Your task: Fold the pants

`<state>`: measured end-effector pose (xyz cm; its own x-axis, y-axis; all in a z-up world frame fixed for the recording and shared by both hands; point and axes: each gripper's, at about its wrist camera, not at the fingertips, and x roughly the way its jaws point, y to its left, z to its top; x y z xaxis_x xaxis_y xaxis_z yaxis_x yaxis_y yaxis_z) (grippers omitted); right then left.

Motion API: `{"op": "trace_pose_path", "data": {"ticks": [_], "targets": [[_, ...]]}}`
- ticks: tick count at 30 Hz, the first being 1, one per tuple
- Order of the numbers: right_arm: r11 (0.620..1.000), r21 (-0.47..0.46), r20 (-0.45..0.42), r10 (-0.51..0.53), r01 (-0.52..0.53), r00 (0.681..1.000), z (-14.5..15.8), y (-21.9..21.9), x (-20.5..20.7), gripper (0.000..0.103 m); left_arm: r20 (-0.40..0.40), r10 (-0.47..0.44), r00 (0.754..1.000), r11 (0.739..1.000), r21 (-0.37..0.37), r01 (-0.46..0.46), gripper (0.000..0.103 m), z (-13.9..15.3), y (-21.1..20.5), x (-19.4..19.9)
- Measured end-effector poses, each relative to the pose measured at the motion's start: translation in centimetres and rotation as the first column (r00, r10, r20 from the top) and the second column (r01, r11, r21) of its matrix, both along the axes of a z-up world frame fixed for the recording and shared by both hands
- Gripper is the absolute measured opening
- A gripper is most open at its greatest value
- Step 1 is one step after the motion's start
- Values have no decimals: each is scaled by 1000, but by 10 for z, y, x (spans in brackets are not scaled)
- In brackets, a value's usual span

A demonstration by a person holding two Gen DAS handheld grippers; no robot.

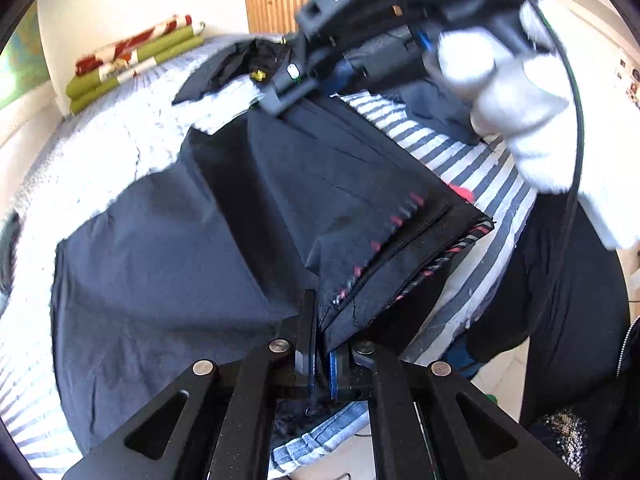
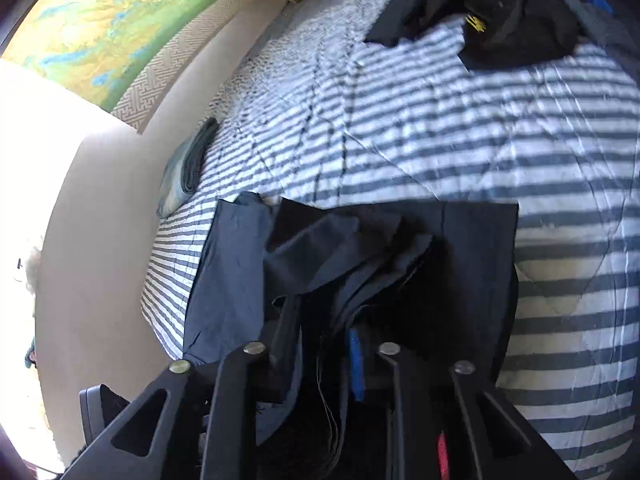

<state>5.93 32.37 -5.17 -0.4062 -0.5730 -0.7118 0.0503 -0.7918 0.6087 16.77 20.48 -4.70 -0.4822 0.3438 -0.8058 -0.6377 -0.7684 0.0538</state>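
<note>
Dark pants [image 2: 360, 264] bunched betw. right gripper [image 2: 320, 344] jaws on striped bed [image 2: 460, 132].

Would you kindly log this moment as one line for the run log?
task: fold pants | left claw: shut on pants | right claw: at pants, grip unclear | surface: striped bed | fold: unfinished

Left tool [image 1: 320, 364] clamped – right tool [image 2: 320, 344] barely parted, gloved hand [image 1: 516, 92].

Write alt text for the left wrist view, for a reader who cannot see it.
The left gripper is shut on a corner of dark navy pants spread over a blue-and-white striped bedspread. Opposite, a white-gloved hand holds the right gripper at the far edge of the same fabric. Folded green bedding and a wooden cabinet lie beyond.
</note>
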Motion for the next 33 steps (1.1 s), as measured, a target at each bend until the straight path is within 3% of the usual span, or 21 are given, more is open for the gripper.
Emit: {"op": "trace_pose_path", "data": {"ticks": [1, 3, 4, 6, 7, 8, 10, 12, 15, 19, 23, 24, 25, 28, 29, 31, 33], "targets": [[1000, 19, -45, 18, -17, 999, 12, -3, 2, 10, -19, -11, 1000, 1000, -15, 11, 4, -1, 3, 2], [998, 64, -86, 22, -16, 996, 25, 0, 5, 11, 12, -34, 999, 999, -15, 34, 20, -5, 10, 0], [994, 105, -69, 5, 2, 998, 25, 6, 5, 11, 44, -44, 998, 999, -18, 45, 34, -7, 13, 3], [989, 144, 17, -45, 42, 999, 13, 23, 0, 19, 44, -54, 998, 998, -26, 55, 38, -4, 16, 8], [988, 137, 54, -80, 72, 995, 7, 34, -2, 20, 56, -65, 996, 998, -13, 66, 38, -1, 14, 10], [987, 124, 61, -110, 102, 992, 6, 44, 0, 20, 85, -73, 994, 997, 16, 72, 45, 2, 10, 9], [982, 112, 18, -152, 149, 988, 14, 57, 6, 20, 152, -66, 986, 993, 110, 50, 51, 15, -9, 6], [984, 95, -39, -147, 150, 988, 26, 58, 13, 20, 184, -22, 983, 983, 184, -12, 51, 30, -36, 2], [987, 139, -102, -67, 81, 993, 45, 32, 15, 20, 164, 110, 980, 956, 253, -149, 51, 50, -91, -10], [974, 221, -125, 77, -48, 989, 45, -20, 9, 20, 137, 314, 939, 921, 197, -337, 50, 42, -153, -42], [960, 250, -114, 158, -126, 981, 31, -62, -8, 20, 200, 418, 886, 901, 37, -433, 46, -6, -188, -64], [961, 238, -104, 171, -142, 980, 26, -68, -13, 20, 198, 438, 877, 897, -32, -441, 46, -21, -193, -64], [961, 227, -85, 182, -159, 980, 18, -73, -19, 20, 165, 420, 892, 904, 13, -428, 47, -22, -201, -57], [908, 386, 27, 164, -162, 986, -20, -78, -37, 16, 176, 433, 884, 897, 13, -442, 46, -17, -212, -52], [908, 384, 51, 159, -166, 986, -27, -72, -39, 15, 178, 432, 884, 898, 9, -440, 46, -15, -211, -52], [931, 334, 59, 133, -146, 989, -22, -57, -39, 16, 199, 426, 883, 897, 37, -441, 44, -2, -214, -56], [942, 315, 5, 117, -113, 993, -2, -49, -33, 19, 188, 406, 894, 896, 110, -430, 44, 13, -212, -67]]}}
